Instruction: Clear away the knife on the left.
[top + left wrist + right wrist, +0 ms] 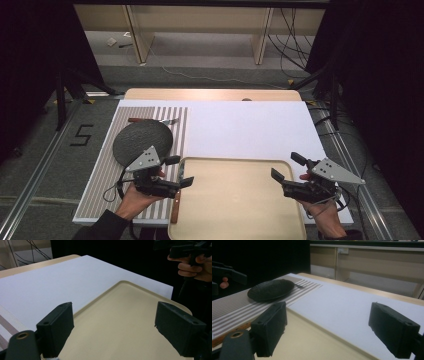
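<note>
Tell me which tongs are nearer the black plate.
Left. The left tongs sit just below the black plate, at its near edge. The right tongs are far off, across the tray.

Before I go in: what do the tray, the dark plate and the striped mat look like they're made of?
Tray: probably plastic, smooth matte beige, with a moulded raised rim. Dark plate: black, with a rough, grainy surface; stoneware or textured plastic, can't tell which. Striped mat: likely woven fabric or vinyl, lying flat with fine brown-and-white stripes.

bare tray [235, 200] between both grippers, dark plate [142, 141] far left
</note>
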Available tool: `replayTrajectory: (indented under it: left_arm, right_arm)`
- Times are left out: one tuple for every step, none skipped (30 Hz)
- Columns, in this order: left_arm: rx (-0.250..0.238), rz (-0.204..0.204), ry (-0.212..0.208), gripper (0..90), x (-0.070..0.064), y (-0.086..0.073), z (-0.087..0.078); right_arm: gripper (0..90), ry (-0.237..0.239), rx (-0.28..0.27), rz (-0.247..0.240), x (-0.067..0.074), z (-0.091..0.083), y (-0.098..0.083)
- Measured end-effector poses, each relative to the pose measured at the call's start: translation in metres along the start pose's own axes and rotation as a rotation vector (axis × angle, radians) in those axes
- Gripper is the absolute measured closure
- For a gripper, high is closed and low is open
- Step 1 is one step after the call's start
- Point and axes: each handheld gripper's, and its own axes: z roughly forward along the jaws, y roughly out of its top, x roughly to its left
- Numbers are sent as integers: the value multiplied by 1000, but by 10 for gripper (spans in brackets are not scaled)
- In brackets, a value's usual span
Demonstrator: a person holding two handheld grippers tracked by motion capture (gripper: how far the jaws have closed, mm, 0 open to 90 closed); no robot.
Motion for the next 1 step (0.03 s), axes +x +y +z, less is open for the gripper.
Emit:
replayTrajectory:
  left_arm:
    - [0,0,1,151,0,0,0]
  right_arm:
    - [162,0,0,0,0,0,0]
